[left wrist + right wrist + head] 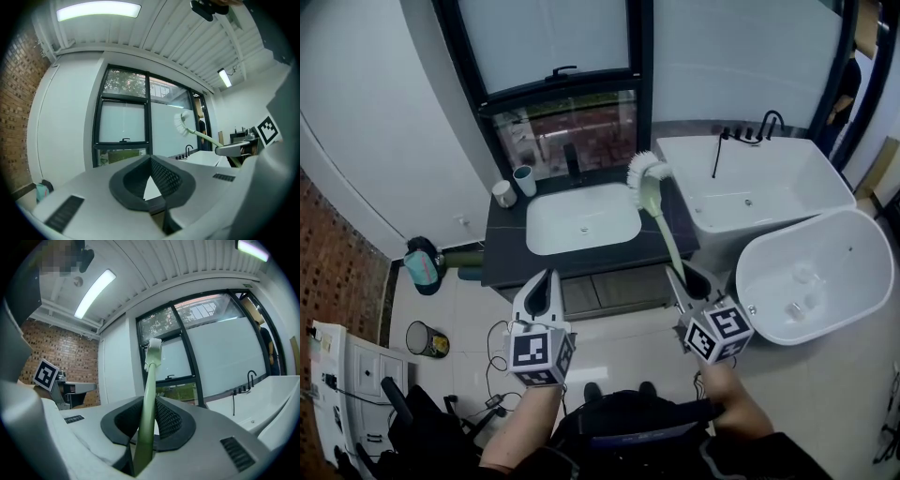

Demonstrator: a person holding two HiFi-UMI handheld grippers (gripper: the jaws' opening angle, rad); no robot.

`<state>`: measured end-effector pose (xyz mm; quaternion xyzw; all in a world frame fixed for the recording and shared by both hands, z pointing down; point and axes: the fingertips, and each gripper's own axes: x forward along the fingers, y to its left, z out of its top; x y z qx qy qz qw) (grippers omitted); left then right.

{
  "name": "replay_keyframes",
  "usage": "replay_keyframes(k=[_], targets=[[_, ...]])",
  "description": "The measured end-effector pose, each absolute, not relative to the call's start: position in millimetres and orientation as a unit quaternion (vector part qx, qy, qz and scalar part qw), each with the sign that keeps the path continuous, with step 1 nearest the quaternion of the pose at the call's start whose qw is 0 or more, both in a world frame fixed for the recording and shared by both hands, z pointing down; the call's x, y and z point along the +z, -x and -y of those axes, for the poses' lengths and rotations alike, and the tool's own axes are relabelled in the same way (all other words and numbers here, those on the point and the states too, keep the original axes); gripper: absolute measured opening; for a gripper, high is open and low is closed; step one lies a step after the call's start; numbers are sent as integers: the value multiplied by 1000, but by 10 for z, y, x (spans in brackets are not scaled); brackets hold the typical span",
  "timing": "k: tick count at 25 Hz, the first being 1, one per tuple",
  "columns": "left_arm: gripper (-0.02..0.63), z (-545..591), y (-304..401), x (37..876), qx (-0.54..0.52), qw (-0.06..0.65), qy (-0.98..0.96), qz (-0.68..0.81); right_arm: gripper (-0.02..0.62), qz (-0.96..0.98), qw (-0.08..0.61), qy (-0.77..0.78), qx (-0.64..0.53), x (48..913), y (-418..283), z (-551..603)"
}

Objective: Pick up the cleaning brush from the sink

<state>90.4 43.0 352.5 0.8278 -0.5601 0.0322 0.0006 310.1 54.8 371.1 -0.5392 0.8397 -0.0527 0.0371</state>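
**Status of the pick-up.** We judged the task done as worded: the brush was out of the basin and in a grip, and only holding it remained.

**Right tool** (686, 279): its jaws pinched the lower end of the cleaning brush (662, 220). In the right gripper view the handle (149, 394) sat squarely between the dark ribbed pads of that tool (150, 416) and ran out forward along the tool's own line.

**Left tool** (546, 281): its jaws were pressed together at the tips with nothing between them, as the left gripper view showed (151, 171). We recorded it beside the right tool, apart from the brush and taking no part.

**Cleaning brush**: one long, slim handle, pale green and slightly curved, broadening toward the neck. A round head of white bristles sat at the far end, seen from the left tool against the window (183, 123). It touched nothing but the pads. Since it was held at the very end of the handle, we judged that the head would swing readily.

**Sink** (553, 230): a white oval basin set in a dark tabletop (508, 258), with no brush in it. In the head view the bristle head lay over the right-hand back corner of the tabletop, well clear of the basin.
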Motion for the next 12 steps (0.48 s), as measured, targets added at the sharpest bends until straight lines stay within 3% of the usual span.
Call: replay_keyframes(k=[12], targets=[[8,-407,-990,3473,23,-5,-839,543,40,-839,44,540,-50,3724,-3014,-527]])
